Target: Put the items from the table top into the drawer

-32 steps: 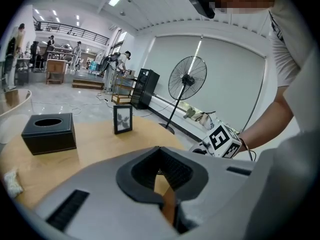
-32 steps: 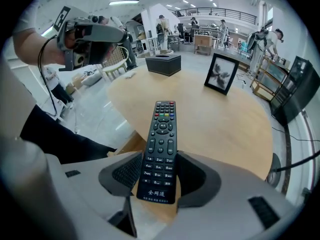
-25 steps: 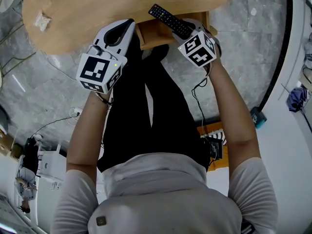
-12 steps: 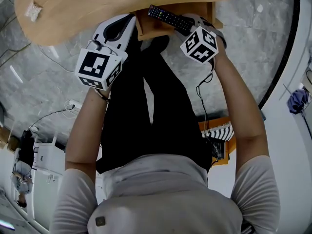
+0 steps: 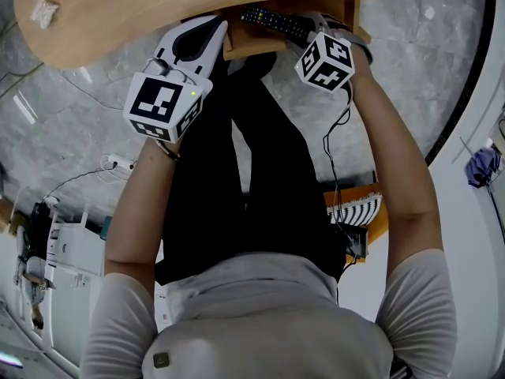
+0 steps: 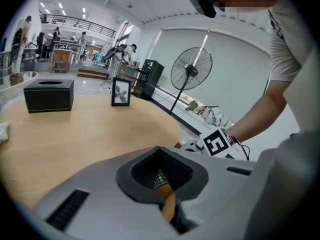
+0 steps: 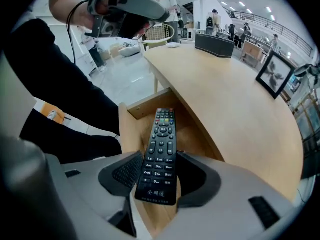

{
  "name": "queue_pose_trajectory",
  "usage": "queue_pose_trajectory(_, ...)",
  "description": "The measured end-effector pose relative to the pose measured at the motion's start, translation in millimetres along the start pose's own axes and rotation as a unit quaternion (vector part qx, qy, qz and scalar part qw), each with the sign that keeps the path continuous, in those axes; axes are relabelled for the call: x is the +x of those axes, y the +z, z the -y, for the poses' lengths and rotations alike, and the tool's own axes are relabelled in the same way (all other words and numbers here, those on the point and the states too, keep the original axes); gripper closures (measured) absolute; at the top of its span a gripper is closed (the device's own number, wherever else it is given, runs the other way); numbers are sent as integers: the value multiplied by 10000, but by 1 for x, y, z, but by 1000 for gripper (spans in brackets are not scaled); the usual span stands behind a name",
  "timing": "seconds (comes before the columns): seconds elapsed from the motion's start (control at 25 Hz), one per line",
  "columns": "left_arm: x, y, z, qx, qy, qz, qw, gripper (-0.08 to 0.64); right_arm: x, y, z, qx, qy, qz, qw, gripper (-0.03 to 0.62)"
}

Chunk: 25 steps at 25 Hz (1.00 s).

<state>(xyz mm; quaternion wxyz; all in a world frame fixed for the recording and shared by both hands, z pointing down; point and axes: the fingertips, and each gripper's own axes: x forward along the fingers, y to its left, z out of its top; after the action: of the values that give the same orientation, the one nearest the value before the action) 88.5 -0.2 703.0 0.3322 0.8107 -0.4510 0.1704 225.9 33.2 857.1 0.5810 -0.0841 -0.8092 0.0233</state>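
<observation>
Above wooden drawer [image 7: 131, 139], remote [image 7: 161, 144] between right gripper [image 7: 160, 170] fingers [image 7: 125, 171].

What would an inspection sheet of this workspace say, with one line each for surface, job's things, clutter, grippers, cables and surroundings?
Surface: rounded wooden table; the drawer under its edge is open.
Job's things: black remote, clamped, its far end over the drawer.
Clutter: black box, picture frame, small white packet, all on the table.
Grippers: right gripper shut on the remote; left gripper shut, empty, beside the drawer.
Cables: wire along the right forearm; power strip with cord on the floor.
Surroundings: standing fan, grey stone floor, people far behind.
</observation>
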Motion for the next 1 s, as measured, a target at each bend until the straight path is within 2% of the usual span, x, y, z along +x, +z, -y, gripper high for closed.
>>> queue_pose_trajectory(0.28, 7, -14, -6, -80, -14, -65, 9999, 551, 26, -10, 6, -317, 90, -249, 9991, 364)
queue_pose_trajectory(0.6, 6, -13, -10, -112, -33, -117, 9999, 551, 41, -17, 14, -392, 176, -475, 9979, 362)
queue_pose_trajectory(1.0, 14, -18, -14, -174, -74, -187, 9996, 551, 58, -32, 23, -473, 32, -634, 9969, 359)
